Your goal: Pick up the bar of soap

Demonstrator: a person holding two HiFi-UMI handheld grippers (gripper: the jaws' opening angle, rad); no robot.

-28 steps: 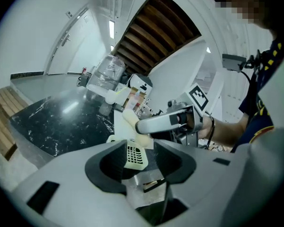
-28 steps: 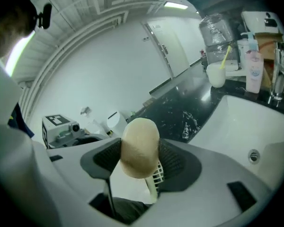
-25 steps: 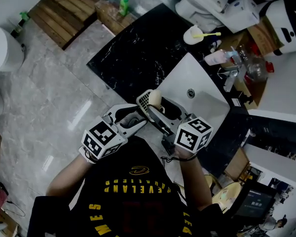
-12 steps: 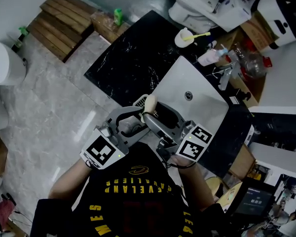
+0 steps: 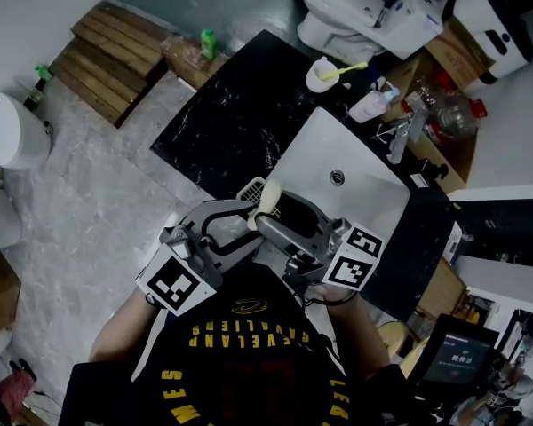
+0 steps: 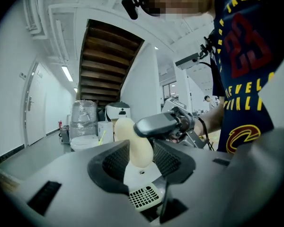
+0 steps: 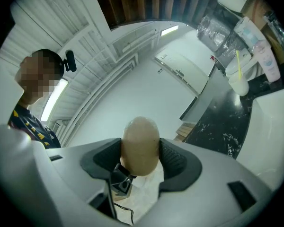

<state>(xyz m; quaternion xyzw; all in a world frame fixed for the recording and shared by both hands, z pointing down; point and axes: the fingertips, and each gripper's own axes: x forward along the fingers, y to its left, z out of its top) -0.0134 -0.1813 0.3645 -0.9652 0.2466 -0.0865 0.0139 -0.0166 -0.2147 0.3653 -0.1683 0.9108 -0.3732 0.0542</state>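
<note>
The cream bar of soap (image 5: 268,195) is held in the air over the near edge of the white sink (image 5: 355,149). My right gripper (image 5: 271,204) is shut on it, and the soap (image 7: 140,145) fills the gap between its mesh pads. My left gripper (image 5: 254,222) comes in from the left. In the left gripper view the soap (image 6: 135,143) fills the narrow gap between the jaws. One grey finger of the right gripper (image 6: 161,124) lies against the soap's upper side.
A white slatted soap dish (image 5: 251,187) sits at the sink's near corner, just under the grippers. The black marble counter (image 5: 231,114) runs left of the sink. A cup with a toothbrush (image 5: 321,74), bottles and the tap (image 5: 398,140) stand at the far side.
The left gripper has moved up and right, and its jaws now sit around the soap. The right gripper has kept its hold on the soap, drifting slightly toward the left.
</note>
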